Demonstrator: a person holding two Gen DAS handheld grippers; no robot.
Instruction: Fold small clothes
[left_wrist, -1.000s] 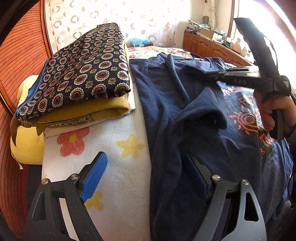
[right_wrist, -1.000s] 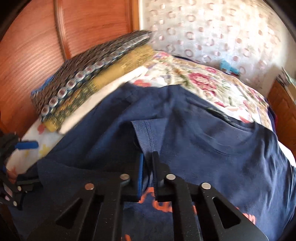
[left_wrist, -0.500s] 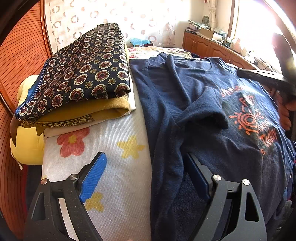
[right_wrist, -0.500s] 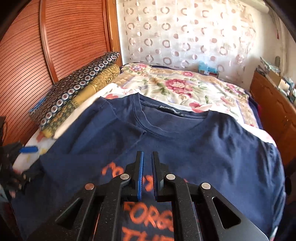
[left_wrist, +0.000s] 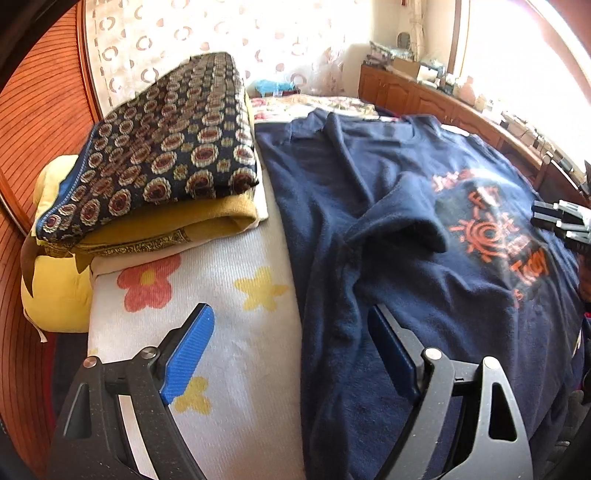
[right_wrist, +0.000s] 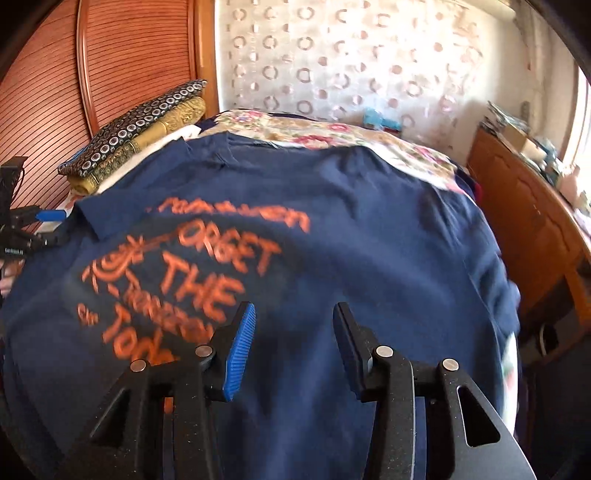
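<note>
A navy T-shirt (left_wrist: 424, 280) with orange lettering (right_wrist: 207, 266) lies spread on the bed, its left sleeve (left_wrist: 402, 218) folded in over the chest. My left gripper (left_wrist: 290, 328) stands open over the shirt's left side edge, one finger above the white flowered sheet (left_wrist: 221, 295), the other above navy cloth; nothing is pinched. My right gripper (right_wrist: 291, 328) hovers over the shirt's lower middle with its jaws opening and only flat cloth below them. The left gripper (right_wrist: 44, 218) shows at the left edge of the right wrist view.
A stack of folded patterned and mustard blankets (left_wrist: 155, 177) rests on a yellow pillow (left_wrist: 59, 288) by the wooden headboard (right_wrist: 122, 66). A floral bedspread (right_wrist: 332, 136) covers the far bed. A wooden cabinet (right_wrist: 528, 221) runs along the right side.
My right gripper let go of the sleeve, drew back toward the shirt's hem and opened its jaws. The sleeve now lies folded over the chest. The left gripper stayed put.
</note>
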